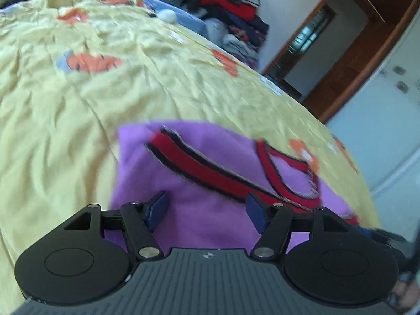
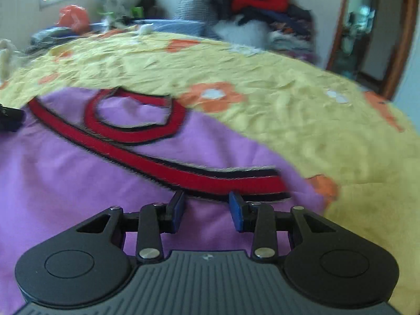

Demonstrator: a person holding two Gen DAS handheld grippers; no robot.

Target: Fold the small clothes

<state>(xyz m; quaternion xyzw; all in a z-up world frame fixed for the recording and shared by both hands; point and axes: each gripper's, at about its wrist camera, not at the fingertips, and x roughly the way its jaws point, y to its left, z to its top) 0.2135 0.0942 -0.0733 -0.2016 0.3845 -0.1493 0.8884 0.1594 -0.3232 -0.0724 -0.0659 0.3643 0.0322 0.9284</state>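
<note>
Both the left gripper (image 1: 207,211) and right gripper (image 2: 206,208) hover wide, empty, over the purple fleece garment with red-black trim (image 2: 78,170), spread flat on the yellow flowered bedsheet (image 2: 288,120) at twelve o'clock, ready for folding.

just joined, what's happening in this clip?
A person is working with two handheld tools over a small purple garment with red trim, spread on a bed with a yellow floral sheet. Both the left tool and the right tool are open above the fabric, gripping nothing. The garment looks partly folded, though blur makes that uncertain. Piled clothes sit behind the bed.
</note>
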